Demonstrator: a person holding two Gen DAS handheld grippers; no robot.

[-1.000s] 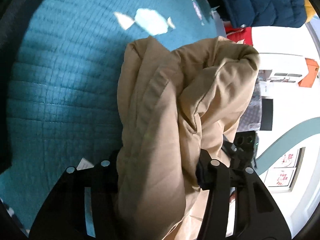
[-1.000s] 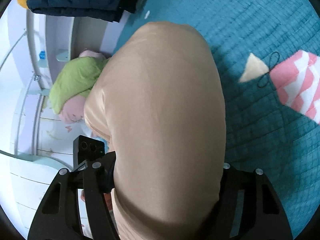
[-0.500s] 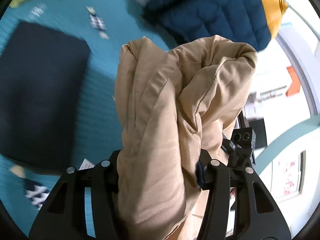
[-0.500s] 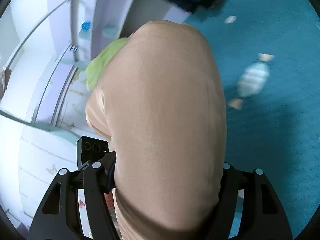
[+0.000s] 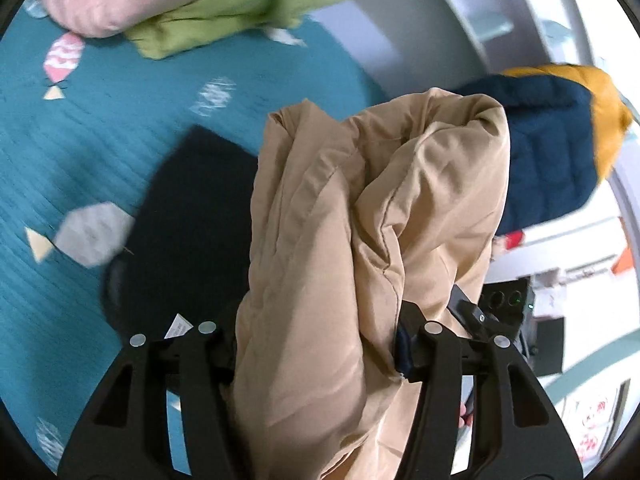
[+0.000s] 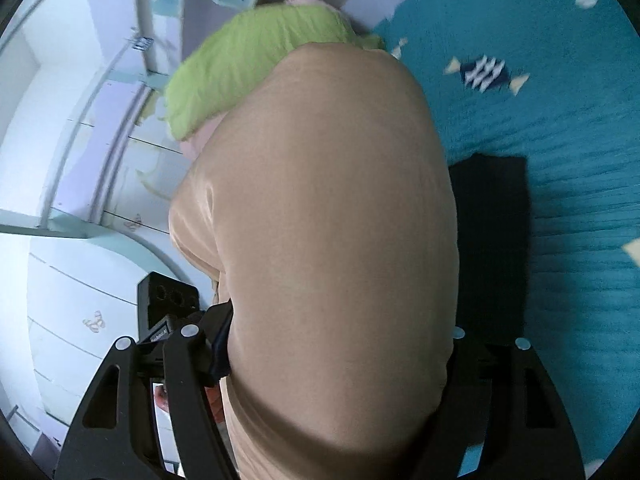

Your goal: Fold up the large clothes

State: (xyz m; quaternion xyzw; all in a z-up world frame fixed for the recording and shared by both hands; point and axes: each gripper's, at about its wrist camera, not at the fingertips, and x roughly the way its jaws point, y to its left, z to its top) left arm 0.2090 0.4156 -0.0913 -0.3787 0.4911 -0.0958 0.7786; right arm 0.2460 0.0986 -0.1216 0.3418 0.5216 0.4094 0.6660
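We've got the tan padded garment (image 5: 360,240) bunched up and carried off the bed, one bundle spanning both claws. L gripper (image 5: 316,344): fabric fills the gap btwn its fingers, pads pressing on it, tho the jaws are easing open a bit; grip looks intact for now. R gripper (image 6: 340,344): same story, jaws opening slightly w/ a smooth fat fold of the garment wedged btwn them, fabric bulging past both fingers. In the left wrist view the bundle's long axis runs straight out from the claw, near to far, w/ seams and a collar-ish edge at the far end; in the right wrist view it's likewise a long rounded roll pointing away from us. Below and ahead lies the teal quilted bedspread (image 5: 100,140), and on it a flat dark folded item (image 5: 192,220), just left of the bundle from the L view, just right of it from the R view. So the dark item sits roughly btwn and under the two claws, neither hand clearly nearer. Our guess: next move is setting the tan bundle down on or beside that dark piece. Green cloth (image 6: 248,60) and a pink pillow (image 5: 112,0) sit at the far edge; navy/yellow jacket (image 5: 560,152) far right in the L view. Views are blurred.
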